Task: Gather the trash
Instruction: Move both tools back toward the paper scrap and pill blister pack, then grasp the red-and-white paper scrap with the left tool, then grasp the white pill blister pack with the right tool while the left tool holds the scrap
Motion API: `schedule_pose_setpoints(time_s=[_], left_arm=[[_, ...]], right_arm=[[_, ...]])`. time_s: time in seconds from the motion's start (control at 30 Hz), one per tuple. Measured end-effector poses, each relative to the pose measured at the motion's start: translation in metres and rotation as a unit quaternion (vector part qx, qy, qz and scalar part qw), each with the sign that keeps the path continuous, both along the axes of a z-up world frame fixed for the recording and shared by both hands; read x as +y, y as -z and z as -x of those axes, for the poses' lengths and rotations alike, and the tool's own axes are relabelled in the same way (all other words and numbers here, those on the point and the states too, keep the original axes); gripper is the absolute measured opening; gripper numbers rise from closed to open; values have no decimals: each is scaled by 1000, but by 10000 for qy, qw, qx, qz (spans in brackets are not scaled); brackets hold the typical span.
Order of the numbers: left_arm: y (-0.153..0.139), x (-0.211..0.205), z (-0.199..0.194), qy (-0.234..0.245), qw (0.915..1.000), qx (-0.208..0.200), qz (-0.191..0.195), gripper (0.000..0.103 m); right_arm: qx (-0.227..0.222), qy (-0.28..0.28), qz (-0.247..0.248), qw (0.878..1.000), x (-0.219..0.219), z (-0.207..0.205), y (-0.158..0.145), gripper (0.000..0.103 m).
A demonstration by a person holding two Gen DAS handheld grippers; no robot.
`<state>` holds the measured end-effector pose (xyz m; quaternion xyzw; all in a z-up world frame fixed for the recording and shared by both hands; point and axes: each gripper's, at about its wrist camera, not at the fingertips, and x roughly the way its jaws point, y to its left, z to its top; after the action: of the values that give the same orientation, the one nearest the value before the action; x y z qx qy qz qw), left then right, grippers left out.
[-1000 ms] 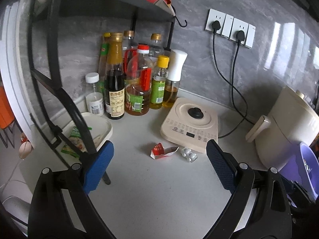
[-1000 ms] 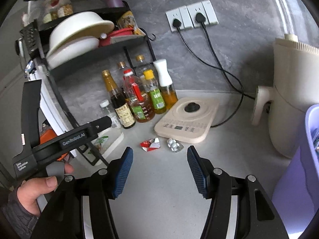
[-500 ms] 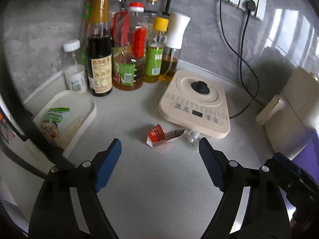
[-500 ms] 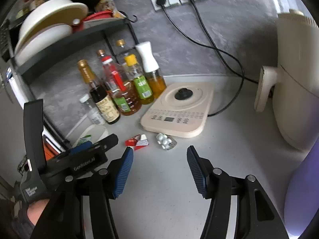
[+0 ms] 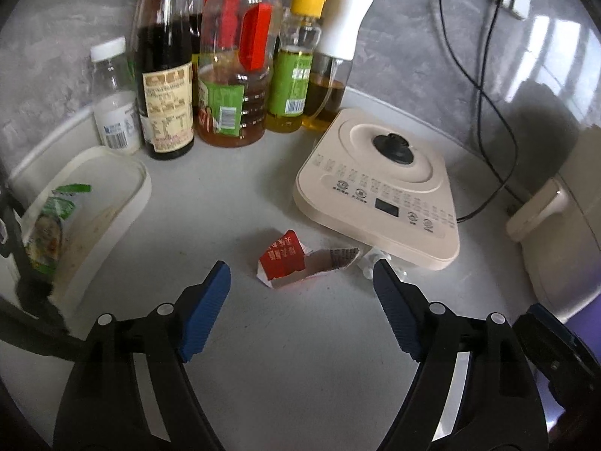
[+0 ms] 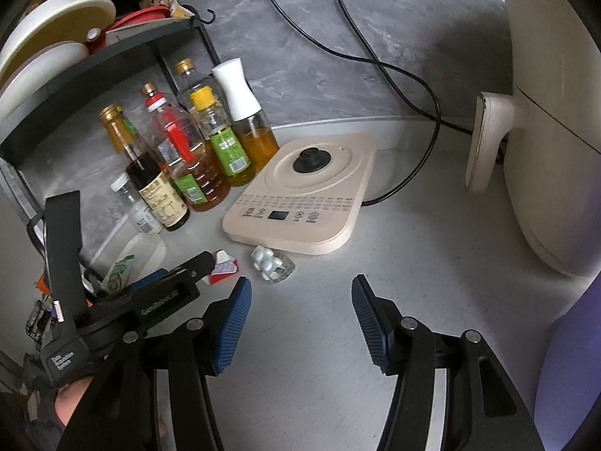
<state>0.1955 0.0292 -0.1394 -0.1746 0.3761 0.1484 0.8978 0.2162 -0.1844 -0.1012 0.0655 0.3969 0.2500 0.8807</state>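
Both grippers gape empty — only right gripper's (image 6: 300, 323) view shows the blister pack (image 6: 273, 264) whole.

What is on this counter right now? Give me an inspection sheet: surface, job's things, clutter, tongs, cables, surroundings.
Surface: pale counter, bare in front of the tongs.
Job's things: torn red-and-white wrapper lying flat; used pill blister beside it, at the front edge of the cream appliance base.
Clutter: sauce and oil bottles upright at the wall; white tray holding a green packet.
Tongs: left tongs open, empty, wrapper just ahead of them; right tongs open, empty, short of the blister.
Cables: two black cords plugged into wall sockets, running behind the base.
Surroundings: grey wall, dish rack, cream air fryer, purple bin edge.
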Motion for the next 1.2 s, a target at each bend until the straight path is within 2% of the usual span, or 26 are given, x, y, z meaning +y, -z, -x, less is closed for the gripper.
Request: schedule_pose_setpoints(time_s=[0.43,0.47,0.53,0.63,0.93,1.2], left_arm=[[26,3,-33,-229,9992,302,-157,77],[28,6,-34,-253,9991,312,-139,73],[27,7,-37,-256,9989,328,-222,51],[20,11,-36,-289,9992,207,-208,43],[2,6,-16,-414,9983,-26,-418,42],[0,16,-11,-577,9969,-44,-536,42]], right_arm=[[164,-26,41,9999,1,-19,15,54],[174,-18,39,9998,1,-20,16,54],[204,3,27,9998,1,-21,19,54],[225,-15,19,9997,4,-24,22,54],[291,-288,12,9992,30,-32,34,50],[326,-715,-28,9969,49,-50,47,49]])
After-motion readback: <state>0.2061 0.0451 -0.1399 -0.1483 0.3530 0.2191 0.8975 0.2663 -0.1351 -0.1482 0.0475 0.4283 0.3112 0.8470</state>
